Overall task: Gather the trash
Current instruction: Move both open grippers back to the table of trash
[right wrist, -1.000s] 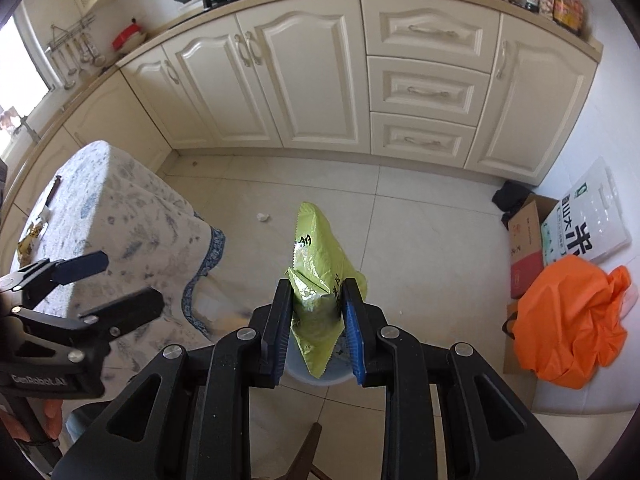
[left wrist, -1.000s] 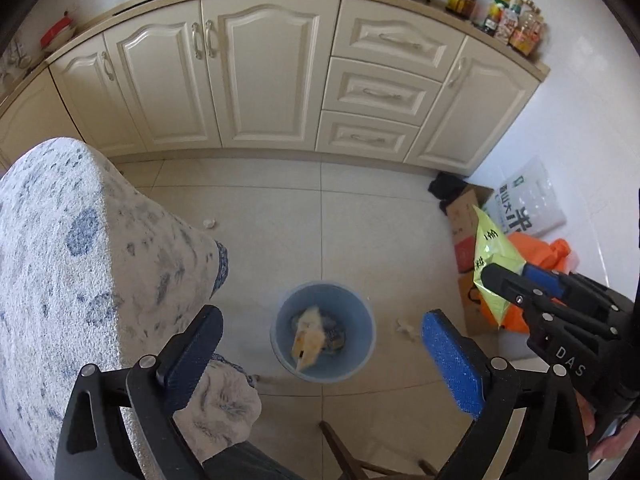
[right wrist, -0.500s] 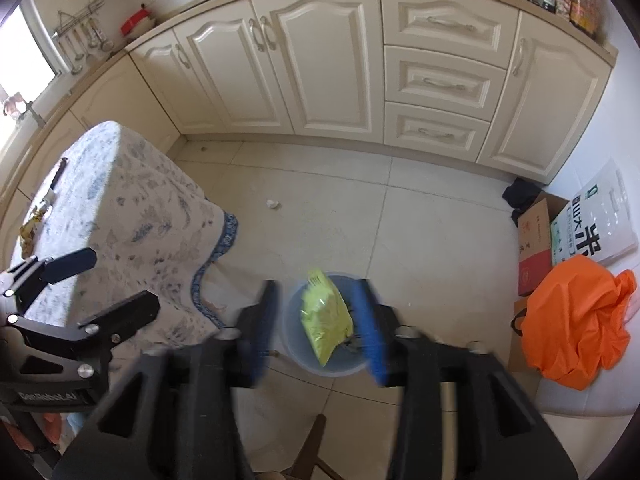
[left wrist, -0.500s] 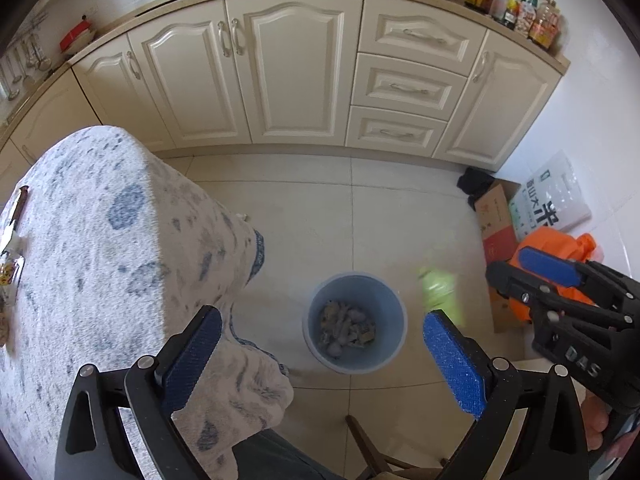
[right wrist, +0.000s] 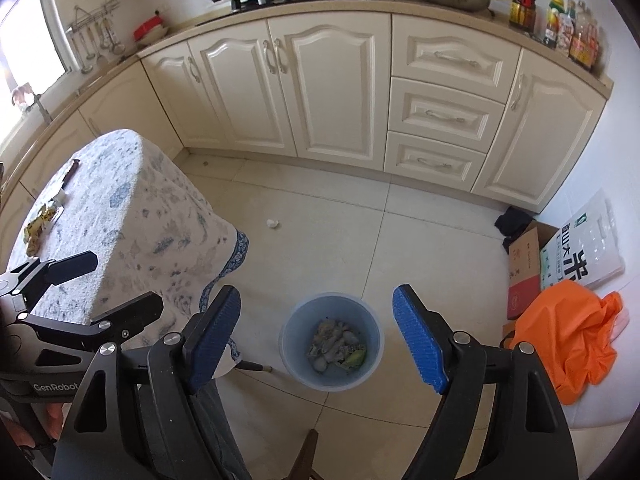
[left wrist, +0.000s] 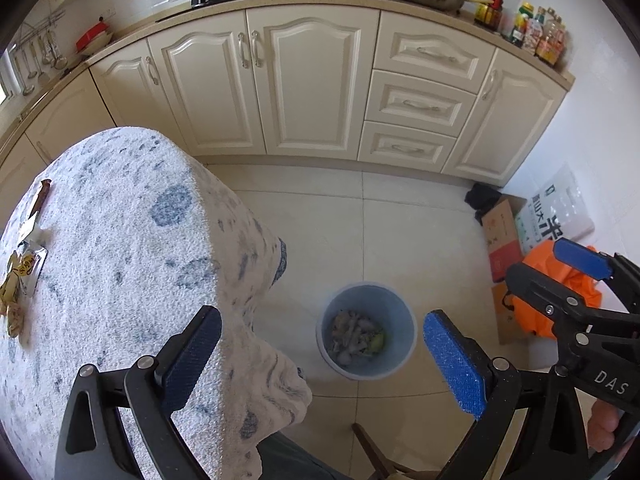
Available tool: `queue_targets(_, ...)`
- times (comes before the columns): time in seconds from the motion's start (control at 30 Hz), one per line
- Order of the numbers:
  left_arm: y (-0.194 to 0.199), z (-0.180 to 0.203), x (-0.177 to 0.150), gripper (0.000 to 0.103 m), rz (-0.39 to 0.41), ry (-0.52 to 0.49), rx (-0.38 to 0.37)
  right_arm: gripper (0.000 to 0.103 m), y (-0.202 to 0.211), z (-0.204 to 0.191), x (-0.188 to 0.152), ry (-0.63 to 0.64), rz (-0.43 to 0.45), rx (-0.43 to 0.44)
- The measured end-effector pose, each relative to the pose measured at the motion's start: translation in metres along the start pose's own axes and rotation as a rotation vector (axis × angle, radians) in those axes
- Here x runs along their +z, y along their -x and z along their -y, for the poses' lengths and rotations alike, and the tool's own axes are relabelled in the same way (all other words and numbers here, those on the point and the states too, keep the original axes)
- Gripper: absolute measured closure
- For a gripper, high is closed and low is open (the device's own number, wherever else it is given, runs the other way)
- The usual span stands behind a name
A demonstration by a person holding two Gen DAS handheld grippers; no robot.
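- Blue plastic bin [right wrist: 331, 343] stood on the tiled floor [right wrist: 320, 232], just right of the cloth-covered table [right wrist: 132, 216], with crumpled scraps and a green wrapper [right wrist: 354, 357] lying inside.
- Right gripper [right wrist: 318, 338] hung over the bin, its jaws opening wide with nothing between them.
- Left gripper [left wrist: 322, 364] was spread wide and empty too, poised near the table's corner.
- More trash waited: yellow wrappers [left wrist: 18, 280] at the table's far left edge and a white scrap [right wrist: 273, 223] on the floor toward the cabinets [right wrist: 332, 88].
- Judged from this, a drop-off was being finished; the next move called for swinging a gripper left to the tabletop wrappers, lowering open jaws around one and closing.
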State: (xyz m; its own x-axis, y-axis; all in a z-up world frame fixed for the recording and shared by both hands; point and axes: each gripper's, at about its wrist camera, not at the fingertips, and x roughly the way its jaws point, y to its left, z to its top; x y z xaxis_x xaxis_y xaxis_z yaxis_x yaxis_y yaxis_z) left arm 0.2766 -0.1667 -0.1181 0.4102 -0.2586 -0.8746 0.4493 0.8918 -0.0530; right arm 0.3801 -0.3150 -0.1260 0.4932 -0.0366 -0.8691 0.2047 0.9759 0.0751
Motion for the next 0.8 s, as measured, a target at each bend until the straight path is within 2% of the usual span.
queue_targets(0.47, 0.058, -0.036, -0.029, 0.003, 0.066, 0.045, 0.017, 0.023, 0.034, -0.031, 0.001, 0.063, 0.069, 0.009)
queue_targets(0.8, 0.104, -0.078, -0.054, 0.003, 0.122, 0.112, 0.060, 0.023, 0.036, -0.075, 0.002, 0.150, 0.059, 0.041)
